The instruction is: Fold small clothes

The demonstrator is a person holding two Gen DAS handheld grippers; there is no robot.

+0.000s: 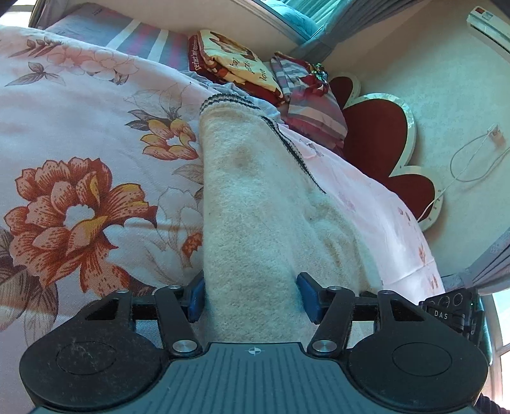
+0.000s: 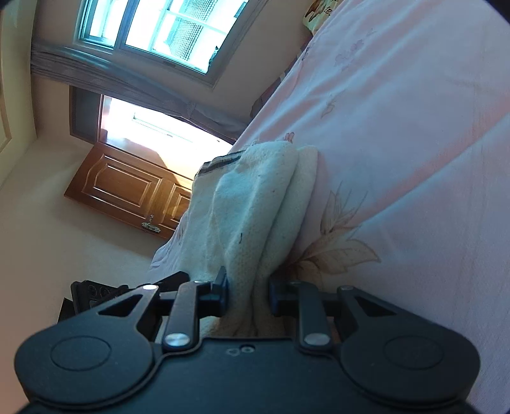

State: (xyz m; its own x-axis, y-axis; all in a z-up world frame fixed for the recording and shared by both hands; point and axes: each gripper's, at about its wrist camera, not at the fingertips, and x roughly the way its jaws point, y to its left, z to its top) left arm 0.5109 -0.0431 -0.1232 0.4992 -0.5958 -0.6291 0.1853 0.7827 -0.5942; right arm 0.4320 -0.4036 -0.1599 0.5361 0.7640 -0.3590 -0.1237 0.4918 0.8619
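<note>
A cream fleecy garment (image 1: 255, 197) with dark striped trim lies bunched on the floral bedsheet (image 1: 79, 143). My left gripper (image 1: 251, 299) has its blue pads on either side of the garment's near end, with the cloth filling the gap between them. In the right wrist view the same garment (image 2: 255, 203) runs folded in layers away from me. My right gripper (image 2: 248, 294) has its black fingers pressed on a narrow bunch of the cloth. Both grippers hold the garment close above the bed.
Folded blankets and pillows (image 1: 239, 63) are stacked at the head of the bed, by a red flower-shaped headboard (image 1: 382, 137). The bed's edge drops to the floor (image 2: 47, 239), with a wooden cabinet (image 2: 127, 188) and windows (image 2: 153, 28) beyond.
</note>
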